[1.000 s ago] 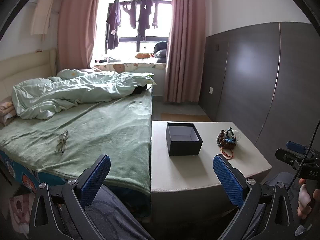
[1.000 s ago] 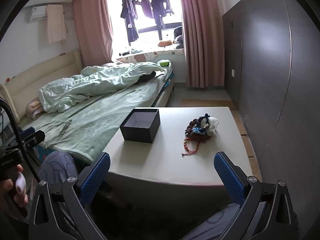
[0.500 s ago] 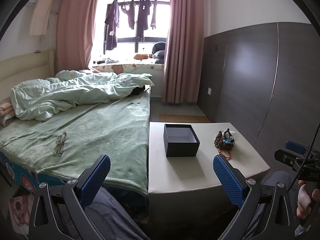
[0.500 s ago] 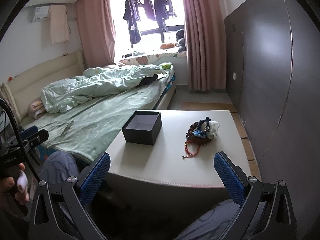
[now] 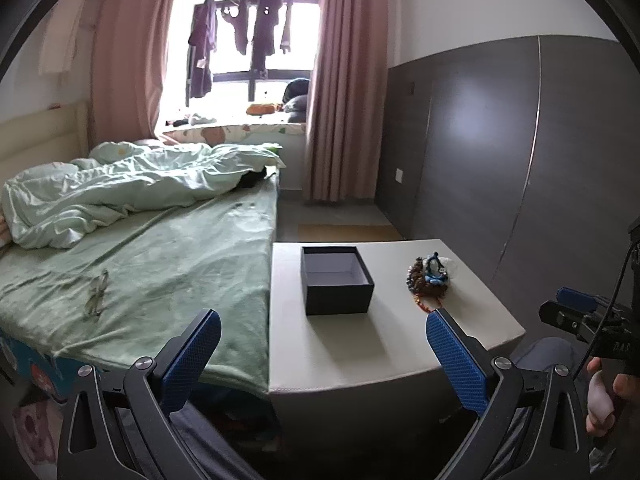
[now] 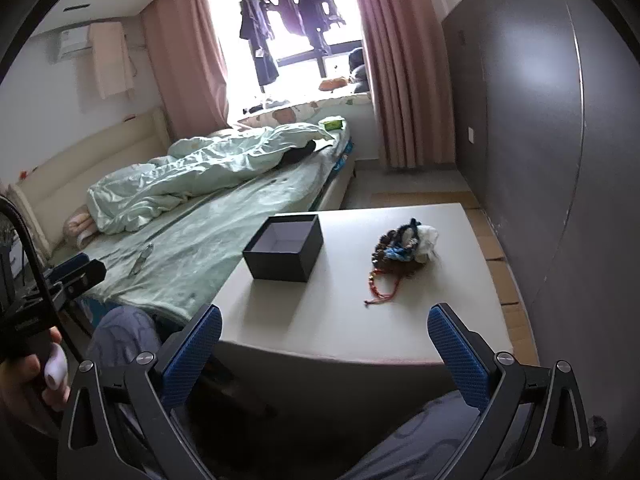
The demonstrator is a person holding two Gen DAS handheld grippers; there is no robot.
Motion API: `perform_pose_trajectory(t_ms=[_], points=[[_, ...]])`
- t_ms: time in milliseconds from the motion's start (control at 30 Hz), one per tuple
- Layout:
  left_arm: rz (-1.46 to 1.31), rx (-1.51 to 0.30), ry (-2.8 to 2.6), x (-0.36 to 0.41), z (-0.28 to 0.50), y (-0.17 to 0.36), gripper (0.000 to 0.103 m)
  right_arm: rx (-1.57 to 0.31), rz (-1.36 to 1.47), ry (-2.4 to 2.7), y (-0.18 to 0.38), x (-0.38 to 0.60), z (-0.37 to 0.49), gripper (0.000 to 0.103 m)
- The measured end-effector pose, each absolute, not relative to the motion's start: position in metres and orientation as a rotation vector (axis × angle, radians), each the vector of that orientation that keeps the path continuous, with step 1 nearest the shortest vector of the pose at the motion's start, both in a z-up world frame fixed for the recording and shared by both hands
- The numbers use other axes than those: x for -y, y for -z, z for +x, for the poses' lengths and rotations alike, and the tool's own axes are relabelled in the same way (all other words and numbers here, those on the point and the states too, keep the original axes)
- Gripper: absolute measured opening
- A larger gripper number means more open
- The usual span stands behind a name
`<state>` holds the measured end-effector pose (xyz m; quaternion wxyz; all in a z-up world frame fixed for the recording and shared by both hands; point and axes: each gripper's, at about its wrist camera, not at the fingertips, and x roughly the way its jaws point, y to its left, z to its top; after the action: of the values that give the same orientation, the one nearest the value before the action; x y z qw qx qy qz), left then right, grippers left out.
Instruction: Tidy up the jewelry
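An open dark box (image 5: 337,282) (image 6: 285,248) with a pale inside stands on the white table (image 5: 352,344) (image 6: 360,312). To its right lies a heap of jewelry (image 5: 429,276) (image 6: 402,245): brown beads, something blue and white, and a red cord trailing toward me. My left gripper (image 5: 322,350) is open and held back from the table's near edge, holding nothing. Held just as wide open and empty, my right gripper (image 6: 324,344) hangs before the table's near edge. Each gripper shows at the edge of the other's view, held by a hand.
A bed (image 5: 160,264) with a green sheet and rumpled duvet adjoins the table's left side; a pair of glasses (image 5: 97,292) lies on it. A dark grey panelled wall (image 5: 500,160) runs along the right. The person's knees (image 6: 120,332) are below the table edge.
Both grippers have drawn slightly back and up from the table, so the box and the jewelry look a little farther away. Neither gripper's opening has changed.
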<state>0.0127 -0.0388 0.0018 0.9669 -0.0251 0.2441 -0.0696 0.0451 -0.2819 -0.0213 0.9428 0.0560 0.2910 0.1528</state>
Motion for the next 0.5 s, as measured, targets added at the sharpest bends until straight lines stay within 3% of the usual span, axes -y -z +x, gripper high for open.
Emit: perform_pose_trajectory(t_ms=[300,400,500], points=[[-0.057,-0.514,0.239,0.070,0.040,-0.006,0.101,-0.628,0.197,-0.283,0.032,0.316,0.067,0.099],[-0.049,-0.533,0.271,0.083,0.052,-0.006,0.098,-0.642,0.233,-0.278,0.037,0.327,0.078,0.088],[-0.048,-0.553,0.298,0.097,0.066,-0.004,0.093,-0.663,0.267,-0.279,0.043,0.338,0.091,0.085]])
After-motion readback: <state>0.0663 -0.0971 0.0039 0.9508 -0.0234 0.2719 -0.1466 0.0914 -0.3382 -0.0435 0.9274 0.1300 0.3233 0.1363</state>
